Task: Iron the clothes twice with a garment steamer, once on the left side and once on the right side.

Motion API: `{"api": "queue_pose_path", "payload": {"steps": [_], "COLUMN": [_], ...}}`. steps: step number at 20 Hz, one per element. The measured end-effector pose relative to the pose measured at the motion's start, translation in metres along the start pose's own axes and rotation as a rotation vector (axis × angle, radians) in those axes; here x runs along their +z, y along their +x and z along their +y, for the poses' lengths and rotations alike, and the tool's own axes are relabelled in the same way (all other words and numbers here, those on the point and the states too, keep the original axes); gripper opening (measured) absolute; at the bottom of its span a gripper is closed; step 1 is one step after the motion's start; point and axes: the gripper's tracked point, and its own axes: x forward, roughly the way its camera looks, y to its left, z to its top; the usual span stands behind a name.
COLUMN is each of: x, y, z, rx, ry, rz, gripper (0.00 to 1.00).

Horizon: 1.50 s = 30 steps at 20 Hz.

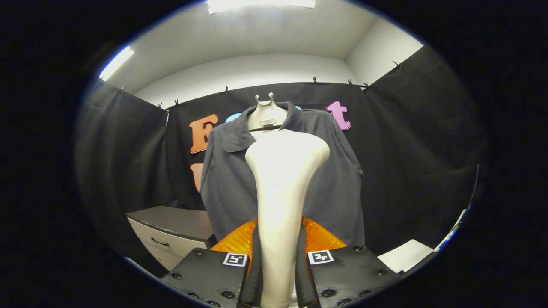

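Note:
My gripper (277,261) is shut on the cream garment steamer (282,184), with both fingers pressing on its slim handle. The steamer stands upright between the fingers, its wide head up in front of the garment's chest. Beyond it a dark grey collared shirt (338,184) hangs on a pale mannequin neck with a hanger (266,115), facing me. The steamer head covers the shirt's middle strip. An orange ribbed part (319,237) of the gripper sits low on both sides of the handle.
A grey cabinet with a drawer handle (171,233) stands low to the left of the shirt. White paper (404,254) lies low to the right. Black cloth walls close in behind and on both sides.

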Motion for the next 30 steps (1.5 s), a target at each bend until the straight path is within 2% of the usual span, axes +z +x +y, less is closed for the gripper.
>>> {"api": "queue_pose_path", "payload": {"steps": [5,12,16,22,30], "x": [0.015,-0.001,-0.018,-0.042,-0.101], "y": [0.035,0.095,0.113,0.117,0.09], "z": [-0.048,-0.066,-0.069,-0.078,-0.083], "rx": [-0.065,-0.055,-0.051,-0.064,-0.083], "ry": [-0.034,-0.003,0.023,0.022,0.008], "rz": [-0.002,0.037,0.064,0.091,0.168], "gripper": [0.37,0.37,0.37,0.37,0.37]}}
